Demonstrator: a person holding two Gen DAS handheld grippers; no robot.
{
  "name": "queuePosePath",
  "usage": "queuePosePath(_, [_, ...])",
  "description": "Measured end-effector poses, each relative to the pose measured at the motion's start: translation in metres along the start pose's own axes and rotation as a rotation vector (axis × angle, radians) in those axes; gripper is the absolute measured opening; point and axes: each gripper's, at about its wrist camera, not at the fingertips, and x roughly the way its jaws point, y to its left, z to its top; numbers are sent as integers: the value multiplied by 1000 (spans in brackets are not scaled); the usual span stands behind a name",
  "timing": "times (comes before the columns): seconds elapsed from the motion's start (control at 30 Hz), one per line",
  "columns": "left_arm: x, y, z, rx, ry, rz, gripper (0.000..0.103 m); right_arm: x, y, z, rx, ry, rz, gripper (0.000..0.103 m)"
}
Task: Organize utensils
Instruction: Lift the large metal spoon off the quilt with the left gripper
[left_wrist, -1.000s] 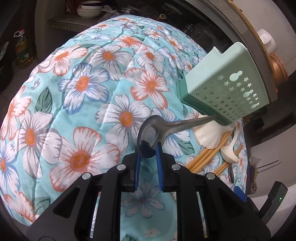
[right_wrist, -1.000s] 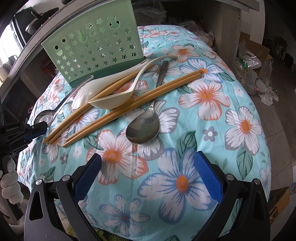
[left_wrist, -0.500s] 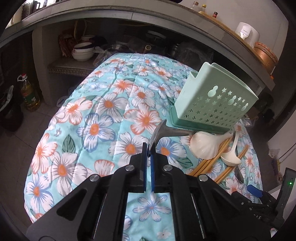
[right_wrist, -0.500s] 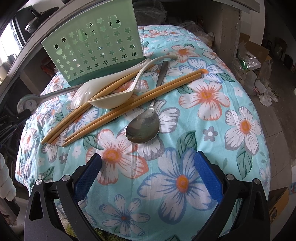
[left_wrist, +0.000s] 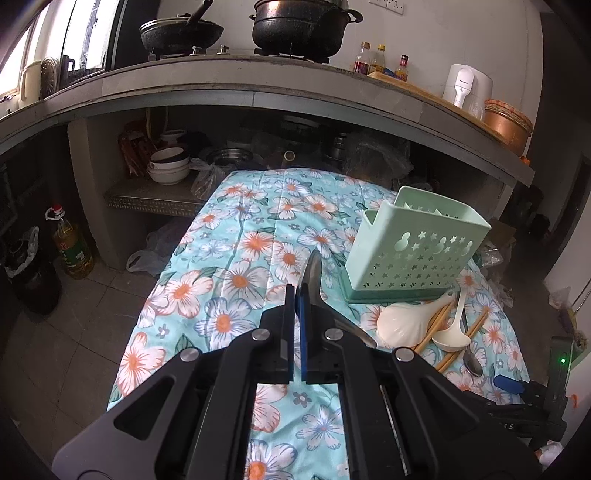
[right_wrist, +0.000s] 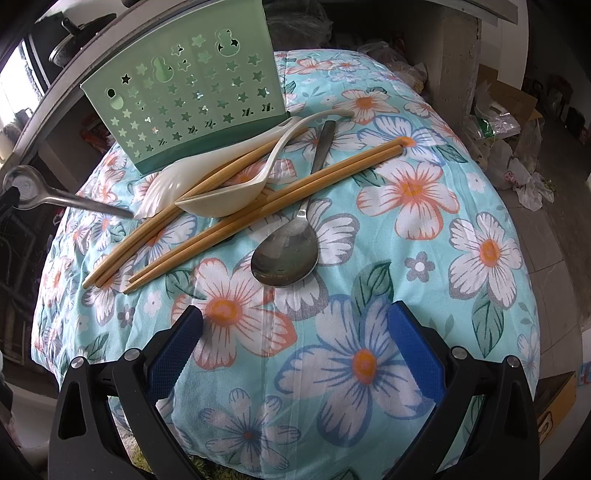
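My left gripper (left_wrist: 297, 291) is shut on the bowl of a metal spoon (left_wrist: 314, 271). It holds the spoon edge-on, above the floral cloth (left_wrist: 240, 258). In the right wrist view the same metal spoon (right_wrist: 24, 184) hangs at the far left, its handle pointing toward the white paddle (right_wrist: 162, 192). The green utensil holder (left_wrist: 417, 251) stands upright behind the pile. A white ladle spoon (right_wrist: 236, 195), two pairs of chopsticks (right_wrist: 280, 192) and a second metal spoon (right_wrist: 286, 254) lie on the cloth. My right gripper (right_wrist: 295, 332) is open and holds nothing, just in front of that second spoon.
A concrete counter (left_wrist: 258, 96) with pots runs behind the table, and stacked bowls (left_wrist: 170, 166) sit on the shelf under it. An oil bottle (left_wrist: 72, 251) and a dark bin (left_wrist: 29, 273) stand on the floor at the left. Plastic bags (right_wrist: 513, 162) lie on the floor to the right.
My left gripper shut on the spoon's bowl and lifted it off the cloth. It rolled as it rose, so the spoon now stands edge-on. The right gripper stayed still.
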Motion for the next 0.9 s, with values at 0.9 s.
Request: queuePosePath(0.9, [-20,39,32,-48,-137,90,1,-55,35,30,-233,-284,24,85])
